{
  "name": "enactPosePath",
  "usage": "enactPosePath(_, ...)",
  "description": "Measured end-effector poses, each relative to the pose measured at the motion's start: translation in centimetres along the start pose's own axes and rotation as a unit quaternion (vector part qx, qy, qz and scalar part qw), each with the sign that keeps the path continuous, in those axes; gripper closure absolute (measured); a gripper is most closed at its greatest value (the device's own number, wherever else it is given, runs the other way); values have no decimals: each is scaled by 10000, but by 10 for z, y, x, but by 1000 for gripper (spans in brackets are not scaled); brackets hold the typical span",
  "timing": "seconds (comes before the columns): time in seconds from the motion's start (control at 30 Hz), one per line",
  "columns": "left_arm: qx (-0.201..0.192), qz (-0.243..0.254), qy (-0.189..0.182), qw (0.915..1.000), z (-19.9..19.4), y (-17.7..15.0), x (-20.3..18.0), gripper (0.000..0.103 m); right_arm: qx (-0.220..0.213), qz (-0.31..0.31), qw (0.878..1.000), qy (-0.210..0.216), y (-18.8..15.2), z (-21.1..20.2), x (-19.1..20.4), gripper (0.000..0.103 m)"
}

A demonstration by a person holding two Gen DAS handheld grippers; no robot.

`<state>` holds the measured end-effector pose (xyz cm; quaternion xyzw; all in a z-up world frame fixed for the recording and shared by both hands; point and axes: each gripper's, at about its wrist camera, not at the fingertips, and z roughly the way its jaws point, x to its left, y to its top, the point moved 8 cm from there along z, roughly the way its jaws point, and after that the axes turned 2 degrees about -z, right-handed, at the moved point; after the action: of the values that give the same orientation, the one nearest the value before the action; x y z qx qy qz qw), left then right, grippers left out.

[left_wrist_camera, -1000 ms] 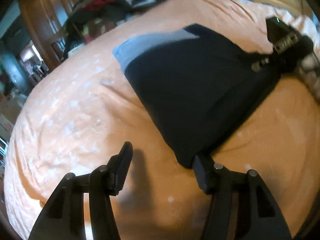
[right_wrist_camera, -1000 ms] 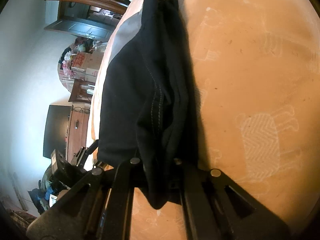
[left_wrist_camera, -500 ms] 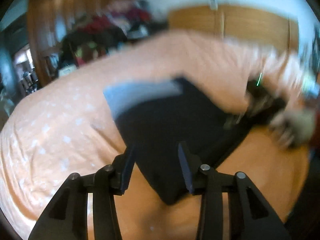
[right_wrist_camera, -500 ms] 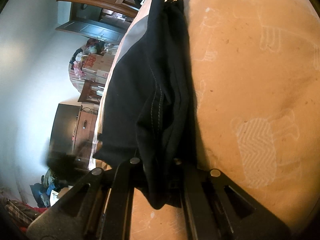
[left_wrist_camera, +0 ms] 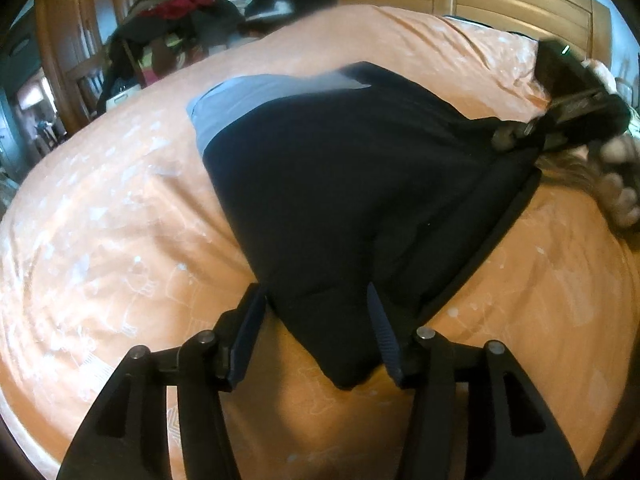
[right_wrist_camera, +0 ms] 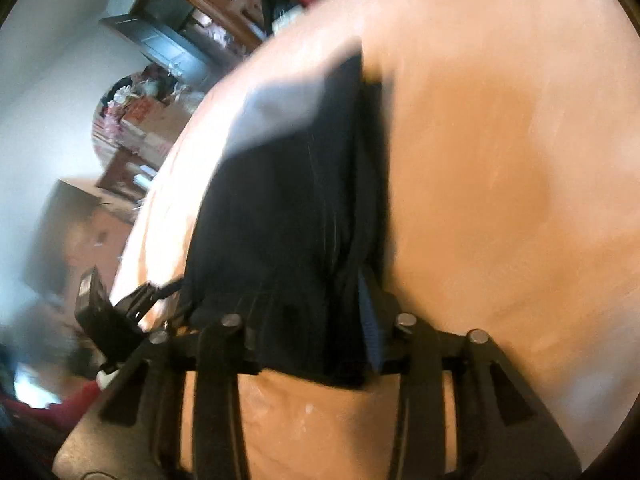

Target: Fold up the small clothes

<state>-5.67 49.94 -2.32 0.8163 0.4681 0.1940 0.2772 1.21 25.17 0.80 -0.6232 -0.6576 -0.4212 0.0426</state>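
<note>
Both tongs sit at the dark garment (left_wrist_camera: 344,200) spread on the orange bed (left_wrist_camera: 100,232): left tongs (left_wrist_camera: 316,320) parted around its near corner, not clamped; right tongs (right_wrist_camera: 320,320) spread wide, bunched fabric between them, though blur hides any contact.
</note>
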Motion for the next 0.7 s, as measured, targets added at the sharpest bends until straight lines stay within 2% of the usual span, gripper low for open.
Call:
enactPosePath(0.07,-16,-14,8,10000,-1,-4,-1,48,-356,-230,9990,-139,30,-13,8,66)
enactPosePath(0.13,-37,-27,30,10000,-3,-6,-2,48,-462,-577,9970,-214,70,6,13,69)
enactPosePath(0.23,-46,-76,23,10000,-6,-9,-3,48,-112,-792,9957,-475,109,69,-4,76)
enactPosePath(0.3,-27,-157,-41,9999,-7,-10,-3,48,206,-805,9940,-708,120,108,-20,77)
enactPosePath(0.33,-22,-198,-76,9998,-7,-11,-2,48,433,-794,9928,-792,123,129,-29,75)
enactPosePath(0.4,-36,-282,-157,9995,-8,-12,0,48,599,-763,9923,-774,124,148,-42,75)
enactPosePath(0.47,-39,-310,-210,9993,-9,-13,0,48,725,-582,9933,-684,129,147,-48,75)
enactPosePath(0.53,-41,-377,-305,9988,-10,-14,1,48,745,-989,9843,-1261,138,133,-41,66)
enactPosePath(0.57,-43,-422,-360,9985,-10,-15,2,47,538,-1248,9793,-1502,146,116,-27,70)
enactPosePath(0.6,-47,-468,-415,9980,-10,-16,3,47,357,-1354,9796,-1441,149,105,-11,70)
enactPosePath(0.67,-60,-497,-451,9977,-11,-17,3,46,83,-1584,9822,-1008,147,88,36,69)
enactPosePath(0.7,-67,-492,-447,9978,-11,-18,3,46,159,-1713,9837,-519,137,90,70,69)
